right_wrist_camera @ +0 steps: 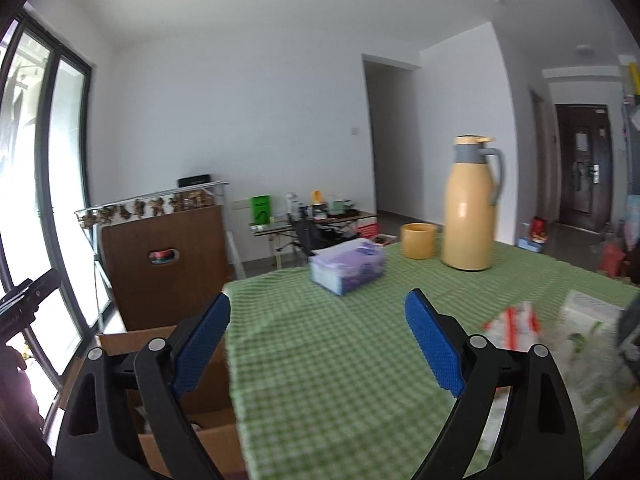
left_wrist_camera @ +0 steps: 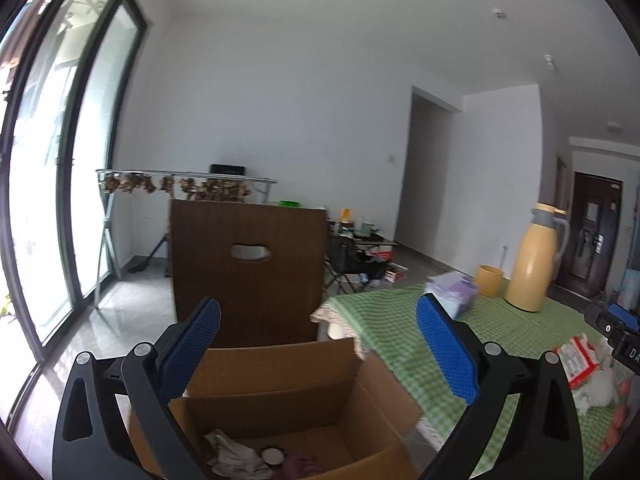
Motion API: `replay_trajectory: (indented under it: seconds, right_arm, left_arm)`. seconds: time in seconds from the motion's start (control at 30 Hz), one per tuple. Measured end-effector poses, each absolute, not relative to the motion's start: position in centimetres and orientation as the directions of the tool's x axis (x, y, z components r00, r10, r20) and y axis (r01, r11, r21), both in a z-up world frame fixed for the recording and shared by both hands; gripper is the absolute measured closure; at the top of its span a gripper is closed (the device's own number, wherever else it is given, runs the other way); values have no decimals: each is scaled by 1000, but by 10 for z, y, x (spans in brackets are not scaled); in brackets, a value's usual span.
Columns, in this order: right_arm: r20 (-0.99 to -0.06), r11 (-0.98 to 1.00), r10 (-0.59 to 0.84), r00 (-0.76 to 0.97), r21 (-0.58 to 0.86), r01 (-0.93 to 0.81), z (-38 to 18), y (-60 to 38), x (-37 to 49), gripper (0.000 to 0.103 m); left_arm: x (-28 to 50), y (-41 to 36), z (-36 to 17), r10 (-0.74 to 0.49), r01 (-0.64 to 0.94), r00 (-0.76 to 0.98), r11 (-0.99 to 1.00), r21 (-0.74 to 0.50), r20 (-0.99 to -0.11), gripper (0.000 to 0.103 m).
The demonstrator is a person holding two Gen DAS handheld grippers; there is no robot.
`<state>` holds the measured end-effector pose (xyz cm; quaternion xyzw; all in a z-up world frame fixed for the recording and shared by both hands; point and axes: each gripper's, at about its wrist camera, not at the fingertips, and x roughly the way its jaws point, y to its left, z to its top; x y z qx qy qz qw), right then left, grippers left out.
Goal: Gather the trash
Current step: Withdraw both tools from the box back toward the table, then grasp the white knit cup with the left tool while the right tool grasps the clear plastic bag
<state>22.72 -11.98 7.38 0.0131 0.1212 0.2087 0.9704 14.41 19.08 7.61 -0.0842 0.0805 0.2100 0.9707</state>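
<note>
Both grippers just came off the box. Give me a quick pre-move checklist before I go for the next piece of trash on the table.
1. Left gripper empty, jaws wide: ok.
2. Right gripper empty, jaws wide: ok.
3. Cardboard box open beside the table, trash already inside: ok.
4. Next trash in view: red-and-white wrapper on the green checked tablecloth: ok.
5. Non-trash stays clear: thermos, yellow cup and tissue pack stand at the far side: ok.
6. Wrapper's exact shape and edges: blurred, cannot tell.

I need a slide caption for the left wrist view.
Open left gripper above brown cardboard box holding crumpled trash.
</note>
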Motion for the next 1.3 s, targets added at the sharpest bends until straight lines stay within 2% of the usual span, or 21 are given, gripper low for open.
replay_trajectory:
  seconds: [0.33, 0.57, 0.67, 0.8, 0.9, 1.0, 1.03, 1.1, 1.17, 1.3]
  right_arm:
    - [-298, 994, 99, 950, 76, -80, 67, -280, 191, 17]
    - [-403, 946, -45, 914, 276, 169, 32, -393, 154, 17]
    - [-443, 899, -40, 896, 375, 226, 17, -422, 145, 17]
    - [-459, 842, 64, 886, 501, 199, 3, -446, 150, 17]
    - [-464, 829, 108, 879, 530, 178, 3, -451, 156, 17]
    - [-465, 828, 115, 878, 534, 174, 4, -446, 173, 30]
    - [-477, 832, 114, 871, 526, 179, 4, -446, 180, 39]
    - [-520, 846, 114, 847, 497, 192, 1, -444, 193, 65]
    - [-539, 860, 117, 834, 475, 186, 0, -442, 199, 80]
    - [-516, 904, 76, 853, 397, 159, 15, -439, 190, 90]
  left_arm:
    - [188, 74, 67, 136, -155, 965, 985, -70, -225, 8]
    - [199, -9, 64, -21, 15, 973, 1000, -26, -232, 8]
    - [203, -36, 58, -71, 70, 962, 997, -11, -263, 8]
    - [204, -69, 51, -123, 135, 948, 991, 22, -295, 8]
    - [203, -88, 47, -148, 172, 943, 984, 54, -298, 8]
    - [203, -101, 43, -172, 202, 936, 977, 68, -308, 8]
    - [202, -102, 41, -184, 215, 930, 975, 65, -317, 8]
    - [201, -108, 42, -202, 233, 923, 971, 57, -328, 8]
    - [200, -114, 42, -222, 252, 917, 966, 51, -331, 8]
    - [206, -129, 36, -256, 285, 900, 958, 35, -353, 8]
